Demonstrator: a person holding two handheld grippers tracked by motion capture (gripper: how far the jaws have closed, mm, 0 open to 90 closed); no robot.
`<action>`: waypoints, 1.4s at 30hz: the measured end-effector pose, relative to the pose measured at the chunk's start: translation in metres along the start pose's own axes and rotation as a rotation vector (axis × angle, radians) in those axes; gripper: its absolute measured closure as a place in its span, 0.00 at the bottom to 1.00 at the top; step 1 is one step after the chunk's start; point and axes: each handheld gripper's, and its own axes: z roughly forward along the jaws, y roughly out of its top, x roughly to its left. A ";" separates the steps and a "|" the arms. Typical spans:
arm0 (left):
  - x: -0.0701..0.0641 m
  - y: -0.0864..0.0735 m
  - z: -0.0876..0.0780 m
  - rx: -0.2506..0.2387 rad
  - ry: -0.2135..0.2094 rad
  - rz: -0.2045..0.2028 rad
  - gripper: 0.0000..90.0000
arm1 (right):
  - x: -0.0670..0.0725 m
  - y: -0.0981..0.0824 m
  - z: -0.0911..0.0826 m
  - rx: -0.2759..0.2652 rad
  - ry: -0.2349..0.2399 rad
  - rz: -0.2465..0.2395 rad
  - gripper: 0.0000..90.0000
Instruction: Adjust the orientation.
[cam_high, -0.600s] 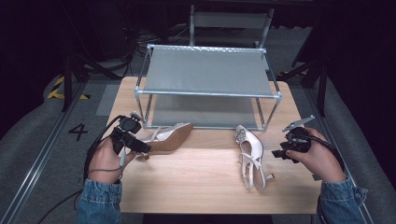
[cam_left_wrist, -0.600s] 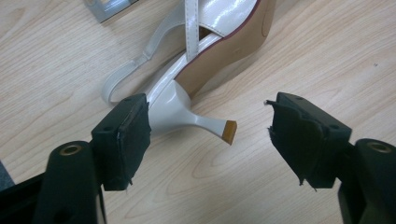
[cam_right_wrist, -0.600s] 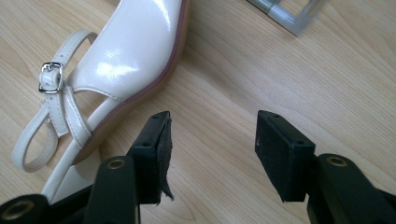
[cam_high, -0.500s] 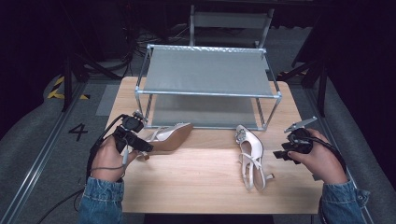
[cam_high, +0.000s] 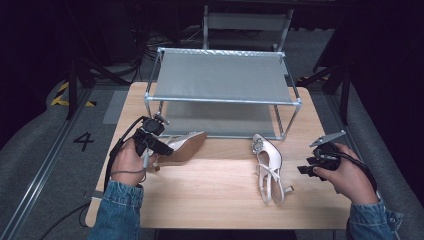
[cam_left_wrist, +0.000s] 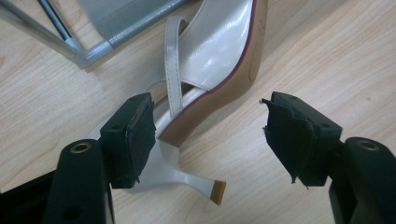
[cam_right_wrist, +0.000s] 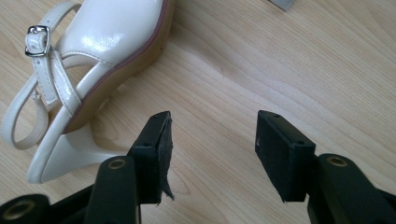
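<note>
Two cream heeled sandals are seen on the table before the rack (cam_high: 225, 82), neither shelved yet. The left sandal (cam_high: 182, 146) lies on its side at centre left, framed by the spread left gripper (cam_left_wrist: 208, 128). The right sandal (cam_high: 269, 167) lies lower right; the right gripper (cam_right_wrist: 212, 149) stands spread beside it, empty.

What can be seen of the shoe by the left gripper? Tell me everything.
The shoe is a glossy cream high-heeled sandal with a tan sole edged in dark red, a thin strap across its open back and a slim heel with a tan tip. It lies tipped on its side on the wooden table, close in front of the metal rack. The left gripper stands open around its heel end; one pad sits right beside it, contact unclear.
</note>
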 end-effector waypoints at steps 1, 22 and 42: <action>0.000 0.001 0.002 0.002 0.001 -0.001 0.38 | 0.000 -0.001 0.000 0.000 -0.001 0.001 0.52; 0.014 0.011 0.036 -0.006 0.043 -0.043 0.91 | 0.001 -0.002 0.005 0.013 -0.009 -0.020 0.53; -0.060 0.016 0.006 -0.018 0.079 0.259 0.92 | 0.000 -0.001 0.006 0.007 -0.002 -0.022 0.51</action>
